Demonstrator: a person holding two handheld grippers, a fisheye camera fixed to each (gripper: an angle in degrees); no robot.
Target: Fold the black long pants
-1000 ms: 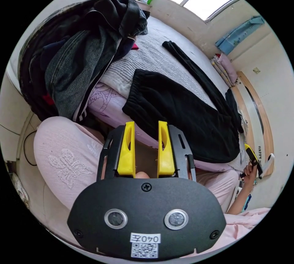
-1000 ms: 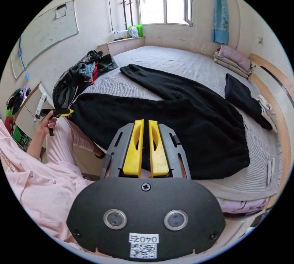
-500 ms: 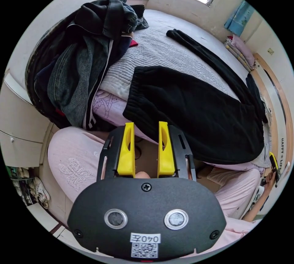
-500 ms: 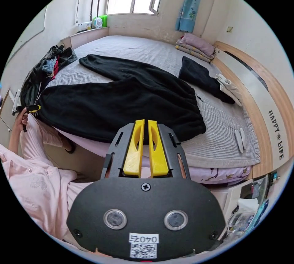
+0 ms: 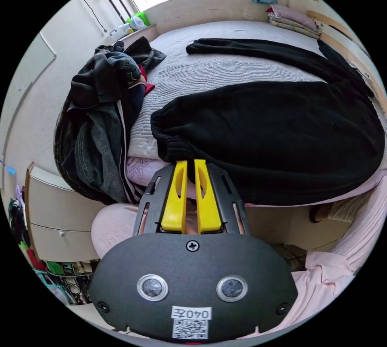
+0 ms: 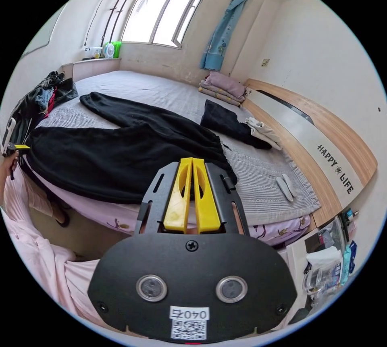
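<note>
The black long pants lie spread across the grey bed, one leg along the near edge and the other angled away. The near leg's cuff hangs at the bed edge, just above my left gripper. Its yellow jaws stand almost together with no cloth between them. In the right gripper view the pants stretch from left to middle. My right gripper is shut and empty, in front of the waist end. At that view's left edge a hand holds the left gripper.
A heap of dark clothes fills the bed's corner beside the cuff. A folded black garment, a white cloth and folded bedding lie near the wooden headboard. A cabinet stands beside the bed. The person's pink clothes are close.
The left jaws have come together from wide open, and the right jaws have shut fully. Both cameras have swung round. The pants lie as before.
</note>
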